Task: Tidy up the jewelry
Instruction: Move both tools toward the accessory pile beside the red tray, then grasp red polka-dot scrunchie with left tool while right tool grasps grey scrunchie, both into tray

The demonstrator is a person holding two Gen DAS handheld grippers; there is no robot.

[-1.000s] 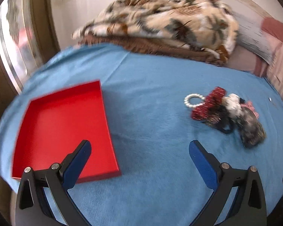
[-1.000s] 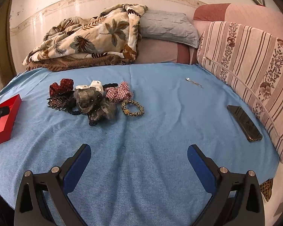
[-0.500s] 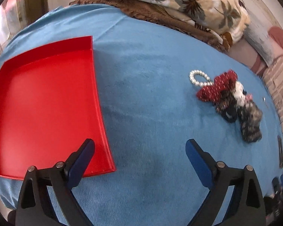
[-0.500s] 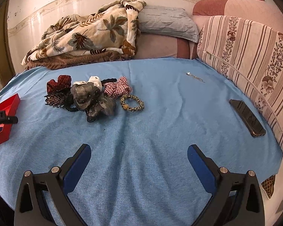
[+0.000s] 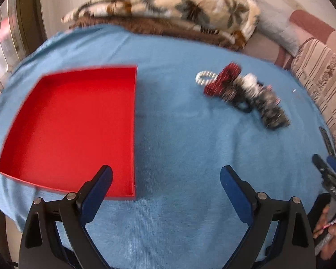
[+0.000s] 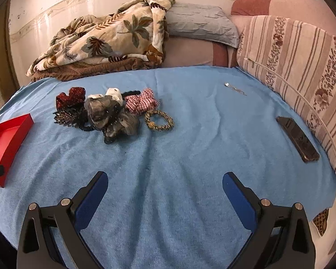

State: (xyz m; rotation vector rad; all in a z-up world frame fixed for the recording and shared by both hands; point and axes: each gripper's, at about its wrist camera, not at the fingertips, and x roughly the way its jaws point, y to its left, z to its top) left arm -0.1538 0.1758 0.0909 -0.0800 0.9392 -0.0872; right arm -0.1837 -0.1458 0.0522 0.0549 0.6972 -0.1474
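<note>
A red tray [image 5: 44, 179] lies empty on the blue cloth at the left; its corner shows in the right wrist view [image 6: 2, 139]. A heap of hair ties and bows [image 6: 105, 112] lies mid-cloth, with a pearl bracelet [image 5: 205, 77] at its left end, a red bow [image 5: 224, 79] beside that, a gold-black beaded bracelet [image 6: 159, 121] at its right, and a thin chain [image 6: 235, 89] farther right. My left gripper [image 5: 165, 179] is open and empty, its left finger over the tray's near right corner. My right gripper [image 6: 164, 183] is open and empty, well short of the heap.
A folded leaf-print blanket [image 6: 105, 42] and a grey pillow [image 6: 201, 30] lie at the back. A striped cushion [image 6: 302, 67] lines the right side. A dark phone [image 6: 298, 139] lies near the cloth's right edge. A mirror or window frame [image 5: 2, 35] stands at the left.
The left gripper's view has pulled back and swung right, so the tray sits farther away and the heap is more central. The right gripper has barely moved.
</note>
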